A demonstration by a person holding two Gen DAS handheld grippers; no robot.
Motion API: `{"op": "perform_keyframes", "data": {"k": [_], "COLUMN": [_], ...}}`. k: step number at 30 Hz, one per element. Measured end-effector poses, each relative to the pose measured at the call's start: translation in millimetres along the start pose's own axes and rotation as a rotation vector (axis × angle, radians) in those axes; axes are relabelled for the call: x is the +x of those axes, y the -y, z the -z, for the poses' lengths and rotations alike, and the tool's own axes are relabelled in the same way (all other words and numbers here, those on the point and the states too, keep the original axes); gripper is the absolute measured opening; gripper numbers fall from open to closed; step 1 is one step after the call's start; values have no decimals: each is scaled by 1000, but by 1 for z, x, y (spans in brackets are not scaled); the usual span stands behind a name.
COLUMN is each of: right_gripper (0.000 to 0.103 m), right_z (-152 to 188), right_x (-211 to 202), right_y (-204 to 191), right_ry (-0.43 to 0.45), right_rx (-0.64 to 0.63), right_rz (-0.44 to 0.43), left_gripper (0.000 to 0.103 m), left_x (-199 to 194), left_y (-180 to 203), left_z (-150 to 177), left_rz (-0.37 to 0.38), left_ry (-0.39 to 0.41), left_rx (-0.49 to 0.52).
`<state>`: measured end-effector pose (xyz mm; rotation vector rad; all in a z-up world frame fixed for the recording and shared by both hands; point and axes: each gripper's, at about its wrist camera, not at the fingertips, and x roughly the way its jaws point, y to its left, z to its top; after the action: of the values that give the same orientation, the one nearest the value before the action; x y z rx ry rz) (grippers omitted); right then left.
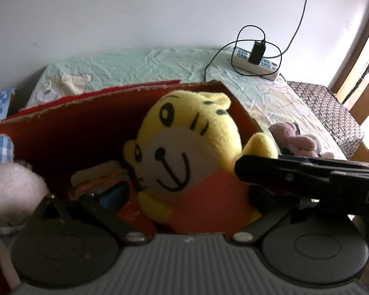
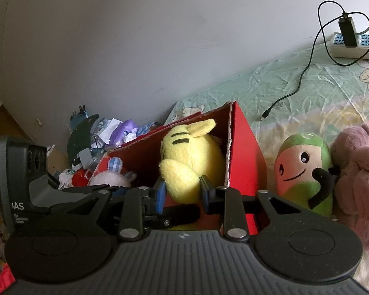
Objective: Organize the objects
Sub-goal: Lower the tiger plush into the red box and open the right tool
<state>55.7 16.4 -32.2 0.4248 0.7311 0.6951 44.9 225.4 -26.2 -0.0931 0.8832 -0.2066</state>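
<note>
A yellow tiger plush [image 1: 184, 145] with a white face and an orange shirt sits upright in an open red cardboard box [image 1: 69, 127] on the bed. My left gripper [image 1: 188, 191] is open, its fingers wide apart on either side of the plush's body. In the right wrist view, my right gripper [image 2: 183, 191] is shut on a yellow limb of the tiger plush [image 2: 192, 152], just inside the box [image 2: 246, 152]. The right gripper's black finger [image 1: 283, 174] reaches in from the right in the left wrist view. A white and pink plush [image 2: 110, 177] lies in the box's left part.
A green and pink plush [image 2: 305, 172] and a mauve plush [image 2: 356, 172] lie on the bed sheet [image 2: 283, 86] right of the box. A power strip [image 2: 351, 46] with a charger and cable sits at the far end. Clutter [image 2: 98, 135] is piled against the wall.
</note>
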Motion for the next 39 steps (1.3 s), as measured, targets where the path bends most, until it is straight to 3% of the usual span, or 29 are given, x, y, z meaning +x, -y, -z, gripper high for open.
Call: {"op": "perform_keyframes", "data": {"k": [29, 36, 39], "right_gripper": [29, 30, 37], "right_z": [1, 0, 0], "right_x": [-1, -1, -2], "right_y": [8, 11, 10], "right_ry": [20, 10, 14], "right_rx": [-41, -63, -56], "right_rz": [-70, -116, -128], "left_gripper": [103, 103, 102], "left_x": [1, -7, -12], "left_y": [10, 26, 33], "left_z": [-1, 7, 6], "left_rz": [-80, -151, -182], "left_ry": [-6, 25, 37], "left_rx": [35, -3, -6]}}
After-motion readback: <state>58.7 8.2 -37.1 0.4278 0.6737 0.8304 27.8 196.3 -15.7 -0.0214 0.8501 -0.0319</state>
